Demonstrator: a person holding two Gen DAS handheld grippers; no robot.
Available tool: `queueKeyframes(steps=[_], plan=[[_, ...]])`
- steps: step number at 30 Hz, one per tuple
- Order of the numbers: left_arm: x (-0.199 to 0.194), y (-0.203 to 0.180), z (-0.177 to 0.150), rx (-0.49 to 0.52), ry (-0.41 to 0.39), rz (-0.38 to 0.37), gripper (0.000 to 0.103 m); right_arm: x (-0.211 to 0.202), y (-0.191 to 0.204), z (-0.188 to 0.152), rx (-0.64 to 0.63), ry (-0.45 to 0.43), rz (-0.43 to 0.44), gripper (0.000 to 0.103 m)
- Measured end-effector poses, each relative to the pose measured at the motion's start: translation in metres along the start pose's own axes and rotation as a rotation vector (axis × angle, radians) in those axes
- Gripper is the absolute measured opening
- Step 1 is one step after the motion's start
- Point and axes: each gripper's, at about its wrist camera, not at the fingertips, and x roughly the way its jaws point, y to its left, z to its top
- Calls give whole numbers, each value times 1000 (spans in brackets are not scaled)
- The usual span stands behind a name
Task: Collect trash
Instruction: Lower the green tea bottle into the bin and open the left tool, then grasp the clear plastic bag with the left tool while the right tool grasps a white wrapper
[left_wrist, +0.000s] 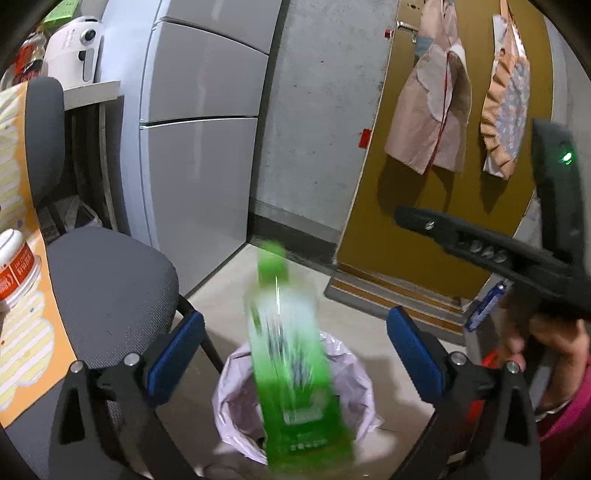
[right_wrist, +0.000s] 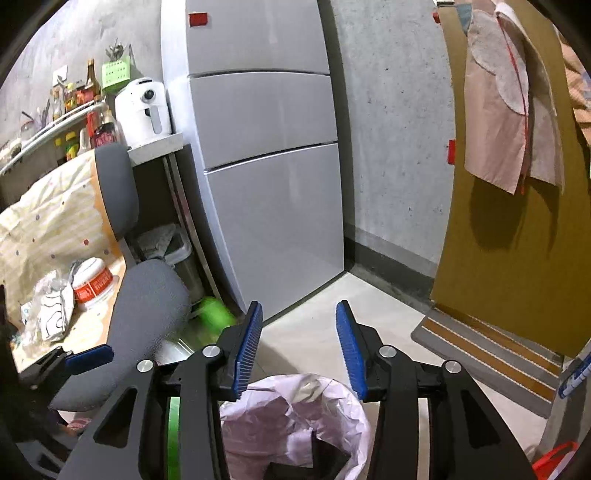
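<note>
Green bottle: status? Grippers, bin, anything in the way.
Left gripper open, right gripper open and empty. Green bottle blurred, free between the left fingers, above the lined trash bin. Bin mouth clear; grey chair beside it.

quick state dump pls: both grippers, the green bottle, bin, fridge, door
left gripper: open, holding nothing
right gripper: open, holding nothing
green bottle: motion-blurred, between the left jaws untouched, above the bin
trash bin: open-topped, pale bag liner in place
fridge: doors shut
yellow door: cannot tell, garments hanging on it
</note>
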Motion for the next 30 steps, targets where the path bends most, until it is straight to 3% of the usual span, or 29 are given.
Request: queueKeyframes(steps=[8,15,22,28,30], plan=[[-28,39,-9,-37,-21,158,96,4,11,-8,-4,12,47,46],[-73,83,-31,-124,-13,329,96,-6,43,0,-30,-27,190,46],[-139,129,-57,-228,-39,499,96,-7,97,9,-37,-22,367,46],[-192,165,-79,-321,-60,647,96,3,171,12,-131,27,481,46],[-209,176,-86,-344,-69,703,96,6,194,11,-164,40,512,50]])
